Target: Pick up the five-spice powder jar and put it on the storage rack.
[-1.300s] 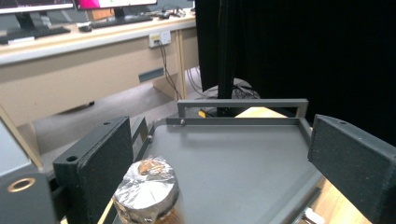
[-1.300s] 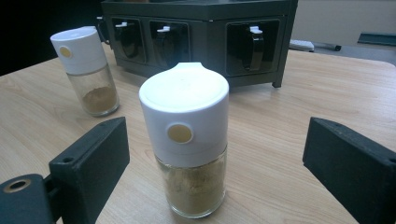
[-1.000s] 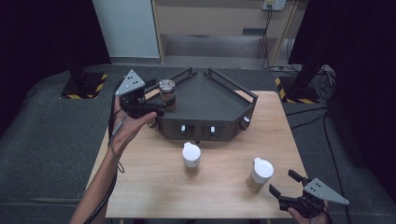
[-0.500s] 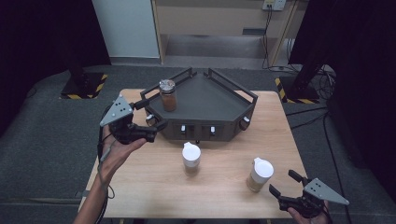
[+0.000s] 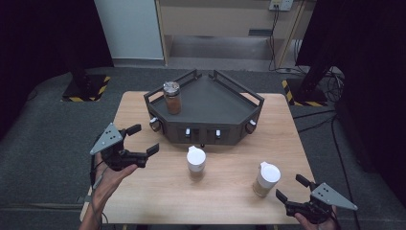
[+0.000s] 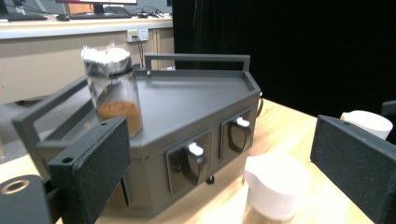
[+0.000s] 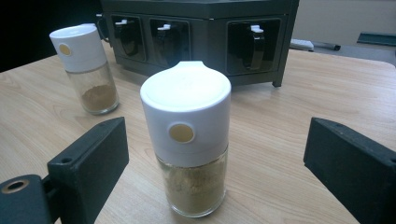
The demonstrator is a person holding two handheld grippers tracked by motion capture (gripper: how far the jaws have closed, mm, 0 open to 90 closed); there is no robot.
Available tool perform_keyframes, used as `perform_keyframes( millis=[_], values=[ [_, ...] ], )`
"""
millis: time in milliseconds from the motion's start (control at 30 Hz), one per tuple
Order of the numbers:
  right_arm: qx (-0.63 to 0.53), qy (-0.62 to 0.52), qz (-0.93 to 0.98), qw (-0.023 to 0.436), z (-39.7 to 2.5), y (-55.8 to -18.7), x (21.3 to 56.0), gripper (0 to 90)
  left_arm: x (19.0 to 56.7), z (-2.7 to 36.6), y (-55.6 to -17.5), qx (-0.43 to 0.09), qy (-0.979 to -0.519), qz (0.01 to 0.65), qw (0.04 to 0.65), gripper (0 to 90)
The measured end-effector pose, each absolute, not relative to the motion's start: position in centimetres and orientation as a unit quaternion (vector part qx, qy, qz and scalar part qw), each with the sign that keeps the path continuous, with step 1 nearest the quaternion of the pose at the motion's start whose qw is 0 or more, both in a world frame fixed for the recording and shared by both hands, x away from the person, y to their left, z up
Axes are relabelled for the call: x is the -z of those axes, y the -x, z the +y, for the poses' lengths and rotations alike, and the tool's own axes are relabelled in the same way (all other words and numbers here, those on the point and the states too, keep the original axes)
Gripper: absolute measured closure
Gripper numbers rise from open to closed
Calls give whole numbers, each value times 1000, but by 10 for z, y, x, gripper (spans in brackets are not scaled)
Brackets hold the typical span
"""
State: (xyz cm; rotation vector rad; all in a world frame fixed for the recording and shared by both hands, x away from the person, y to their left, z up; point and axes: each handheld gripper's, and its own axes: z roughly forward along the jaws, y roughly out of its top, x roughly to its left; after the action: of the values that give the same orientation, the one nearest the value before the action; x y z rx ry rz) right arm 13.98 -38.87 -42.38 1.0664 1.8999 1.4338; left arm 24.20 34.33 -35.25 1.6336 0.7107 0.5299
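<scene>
Wooden table (image 5: 158, 201) on grey carpet, dark curtains around.
Both the left gripper (image 5: 143, 141) and right gripper (image 5: 291, 188) are wide open, empty; the white-capped spice jar (image 5: 265, 179) stands just before the right one.

A wooden table (image 5: 143, 199) stands mid-frame on grey carpet (image 5: 43, 143). Black curtains (image 5: 364, 57) darken the upper corners. At top centre, a beige cabinet (image 5: 225, 19) beside a pale panel (image 5: 127, 28). Hazard-striped bases (image 5: 86, 88) flank the table.
</scene>
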Motion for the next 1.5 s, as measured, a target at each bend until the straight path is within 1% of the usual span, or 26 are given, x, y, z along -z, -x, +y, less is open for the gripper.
perform_keyframes(
  millis=[233,400,600,833,1167,1367,1500],
  values=[
    [-533,-398,700,261,-390,-140,425,58,377,350,-232,-223,-710,315,589,38],
    [-532,-398,701,259,-390,-141,424,55,396,357,-226,-214,-702,323,597,43],
    [-531,-397,702,260,-389,-141,424,55,411,361,-219,-214,-703,331,592,45],
    [-531,-397,702,259,-389,-141,424,56,426,365,-212,-215,-713,334,578,47],
    [-530,-397,703,260,-389,-141,424,56,450,373,-206,-208,-711,334,582,49],
    [-529,-398,703,259,-388,-142,424,56,457,375,-204,-209,-712,331,583,50],
    [-531,-401,701,259,-389,-142,424,56,462,378,-204,-200,-718,334,576,49]
  ],
)
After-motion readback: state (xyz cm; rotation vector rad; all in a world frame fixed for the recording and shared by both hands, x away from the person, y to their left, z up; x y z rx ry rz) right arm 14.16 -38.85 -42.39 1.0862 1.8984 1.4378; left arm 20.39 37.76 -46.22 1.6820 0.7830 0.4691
